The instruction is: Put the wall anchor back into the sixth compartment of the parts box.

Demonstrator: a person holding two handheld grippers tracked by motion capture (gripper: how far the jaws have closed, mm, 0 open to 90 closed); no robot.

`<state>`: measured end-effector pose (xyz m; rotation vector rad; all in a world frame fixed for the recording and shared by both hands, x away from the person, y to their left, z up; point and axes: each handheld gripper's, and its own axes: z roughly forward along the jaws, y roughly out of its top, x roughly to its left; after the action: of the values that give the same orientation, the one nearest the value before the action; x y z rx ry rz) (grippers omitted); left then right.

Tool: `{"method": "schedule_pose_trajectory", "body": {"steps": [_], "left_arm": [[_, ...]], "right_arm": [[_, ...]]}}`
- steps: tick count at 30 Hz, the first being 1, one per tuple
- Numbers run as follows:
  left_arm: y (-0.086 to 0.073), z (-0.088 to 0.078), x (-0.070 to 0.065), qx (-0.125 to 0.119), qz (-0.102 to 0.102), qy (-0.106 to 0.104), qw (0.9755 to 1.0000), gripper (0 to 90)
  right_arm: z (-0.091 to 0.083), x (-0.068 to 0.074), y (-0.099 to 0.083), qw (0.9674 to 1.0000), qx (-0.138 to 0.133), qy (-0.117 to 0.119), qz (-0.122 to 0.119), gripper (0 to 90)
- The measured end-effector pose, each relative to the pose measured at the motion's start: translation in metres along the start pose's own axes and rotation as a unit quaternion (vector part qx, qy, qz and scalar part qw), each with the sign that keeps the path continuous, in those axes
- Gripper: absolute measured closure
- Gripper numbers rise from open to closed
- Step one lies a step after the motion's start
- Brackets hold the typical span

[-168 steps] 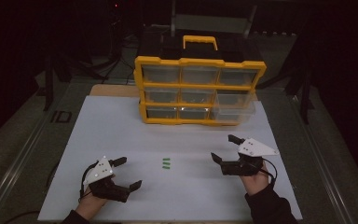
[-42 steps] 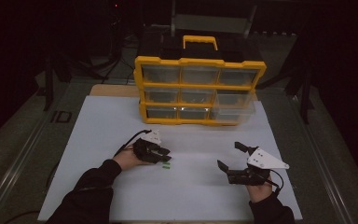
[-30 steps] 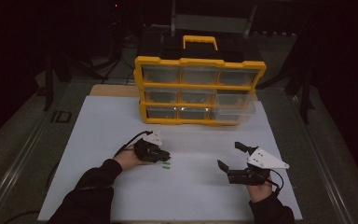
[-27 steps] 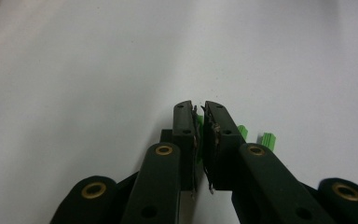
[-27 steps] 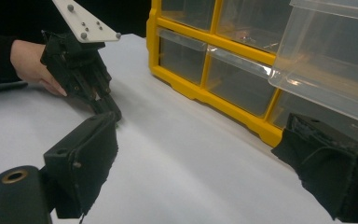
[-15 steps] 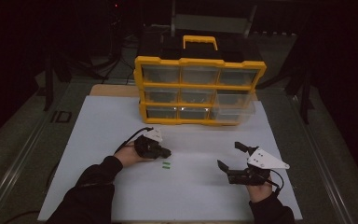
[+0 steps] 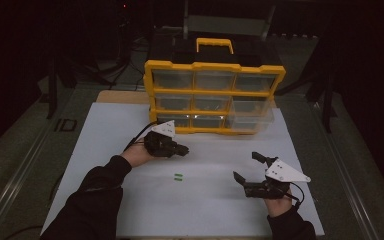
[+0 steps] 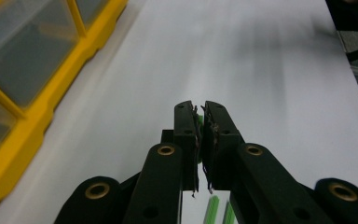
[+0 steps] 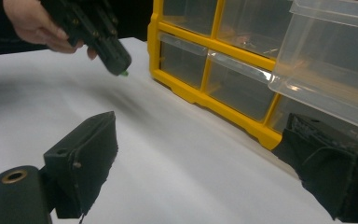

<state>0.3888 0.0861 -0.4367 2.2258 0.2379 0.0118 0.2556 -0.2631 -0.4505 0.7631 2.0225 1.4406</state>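
Pinched in the closed left gripper (image 8: 199,122), a small green plastic piece (image 8: 198,122) mostly hidden, axis unclear; right gripper (image 9: 205,163) wide open, empty.

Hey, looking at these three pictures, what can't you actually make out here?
- The green piece in the left gripper: in the left gripper view its shut jaws cover most of it, so its shape stays unclear.
- The two green pieces on the sheet: too small in the high view; cut off by the bottom edge in the left gripper view.
- The drawer cabinet: contents too dim and blurred behind clear fronts.
- The open right gripper: nothing between its jaws.
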Motion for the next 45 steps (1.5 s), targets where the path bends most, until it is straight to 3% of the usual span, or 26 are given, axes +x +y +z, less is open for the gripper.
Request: {"method": "schedule_pose_trajectory", "body": {"steps": [13, 20, 26, 27, 37, 39, 45], "left_arm": [[0.042, -0.015, 0.002, -0.020, 0.018, -0.009, 0.9996, 83.4], [0.075, -0.022, 0.004, -0.034, 0.038, -0.010, 0.9986, 83.4], [0.089, -0.021, 0.006, -0.040, 0.041, -0.012, 0.9983, 83.4], [0.098, -0.020, 0.008, -0.047, 0.044, -0.013, 0.9978, 83.4], [0.127, -0.018, 0.016, -0.069, 0.048, -0.012, 0.9964, 83.3], [0.138, -0.016, 0.018, -0.075, 0.052, -0.011, 0.9957, 83.4], [0.156, -0.007, 0.020, -0.082, 0.058, -0.018, 0.9947, 83.3]], "right_arm": [[0.000, -0.001, 0.000, 1.0000, -0.001, -0.001, 0.000, 10.7], [0.000, -0.001, -0.001, 1.0000, -0.001, -0.004, -0.001, 10.7], [0.000, -0.001, 0.000, 1.0000, -0.001, -0.002, 0.000, 10.7], [-0.001, -0.001, 0.000, 1.0000, -0.001, -0.002, 0.001, 10.7], [0.000, -0.001, -0.001, 1.0000, 0.000, 0.000, 0.002, 10.7], [0.000, -0.001, -0.001, 1.0000, -0.001, 0.001, 0.004, 10.7], [-0.001, -0.001, 0.000, 1.0000, -0.002, 0.003, 0.006, 10.7]]}}
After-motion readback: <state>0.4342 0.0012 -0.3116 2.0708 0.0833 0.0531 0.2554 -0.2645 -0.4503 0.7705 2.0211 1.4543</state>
